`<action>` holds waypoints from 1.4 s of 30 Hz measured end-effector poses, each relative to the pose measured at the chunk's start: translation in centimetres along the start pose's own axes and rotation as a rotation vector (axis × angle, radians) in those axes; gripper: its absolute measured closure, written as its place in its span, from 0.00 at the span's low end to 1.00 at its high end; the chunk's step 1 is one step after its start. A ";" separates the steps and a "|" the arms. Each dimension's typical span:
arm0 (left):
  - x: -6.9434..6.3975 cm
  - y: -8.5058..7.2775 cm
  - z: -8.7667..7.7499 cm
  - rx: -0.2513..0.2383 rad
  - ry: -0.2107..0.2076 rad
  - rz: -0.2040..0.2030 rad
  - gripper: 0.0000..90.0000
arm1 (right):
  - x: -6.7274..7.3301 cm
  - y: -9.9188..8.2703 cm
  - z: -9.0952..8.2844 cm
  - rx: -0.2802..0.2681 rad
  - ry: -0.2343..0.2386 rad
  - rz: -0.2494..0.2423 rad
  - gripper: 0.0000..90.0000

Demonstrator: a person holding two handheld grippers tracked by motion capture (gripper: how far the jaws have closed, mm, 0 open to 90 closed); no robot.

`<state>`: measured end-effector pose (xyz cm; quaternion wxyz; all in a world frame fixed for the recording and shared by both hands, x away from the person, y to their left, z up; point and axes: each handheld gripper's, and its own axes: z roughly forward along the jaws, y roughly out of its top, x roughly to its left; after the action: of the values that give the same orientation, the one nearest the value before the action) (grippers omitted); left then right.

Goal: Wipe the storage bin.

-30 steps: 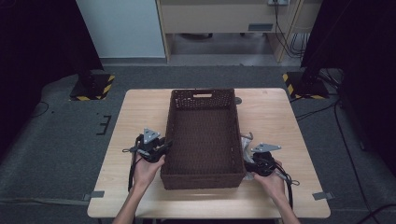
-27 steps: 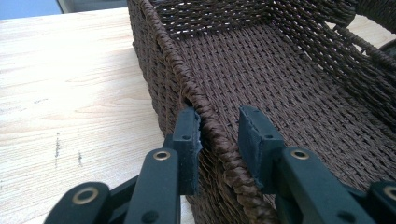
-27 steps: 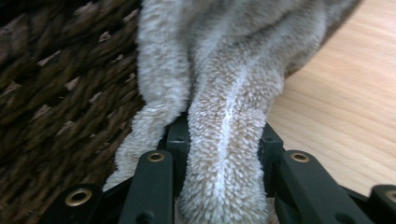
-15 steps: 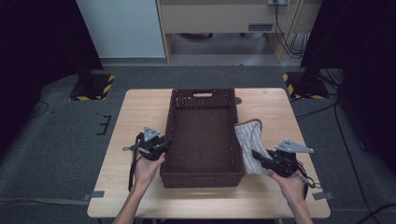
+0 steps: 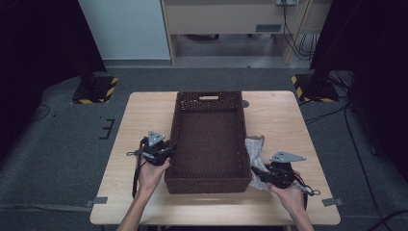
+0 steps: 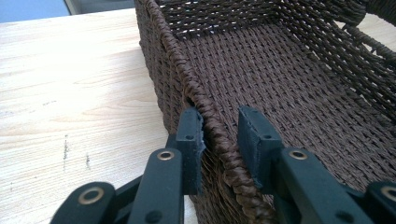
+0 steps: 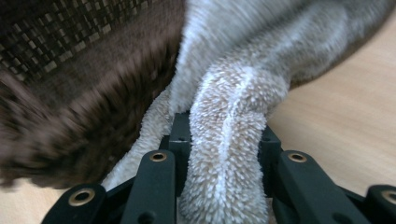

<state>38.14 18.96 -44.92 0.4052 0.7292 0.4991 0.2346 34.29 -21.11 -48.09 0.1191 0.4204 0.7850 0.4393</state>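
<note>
The person's left forearm comes up from the near edge of the bench [image 5: 144, 110], and the left gripper [image 5: 166, 150] is held level, pointing toward the left wall of the basket [image 5: 210, 180]. In the left gripper view the two jaws stand on both sides of the rim of this wall, one outside and one inside. The outer pad touches the weave; the inner pad is just beside the rim, so I cannot tell if the grip is firm.

The right hand [image 5: 288, 192] holds the right gripper [image 5: 257, 172] low near the front right corner of the basket. Its jaws have just been closing, and they are narrow now, pinching a thick fold of the towel [image 7: 233, 140].

The towel is light grey and fluffy. It lies on the bench against the right outer wall of the basket. The basket is dark brown, woven, long, and stands in the middle of the bench.
</note>
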 end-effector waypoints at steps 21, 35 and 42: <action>1.1 0.1 0.2 -0.009 -0.001 -0.014 0.78 | -0.7 1.2 -3.4 -0.119 0.004 -0.023 0.76; 1.0 0.0 0.2 -0.013 0.005 -0.010 0.78 | 1.6 -0.2 -3.3 -0.059 0.092 -0.020 0.77; 1.0 0.0 0.2 -0.015 0.005 -0.012 0.78 | 1.8 -2.5 -0.6 0.066 0.054 -0.037 0.77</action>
<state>38.66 19.86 -45.09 0.4108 0.7226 0.5025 0.2377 31.43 -20.78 -49.37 0.0920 0.3974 0.8097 0.4219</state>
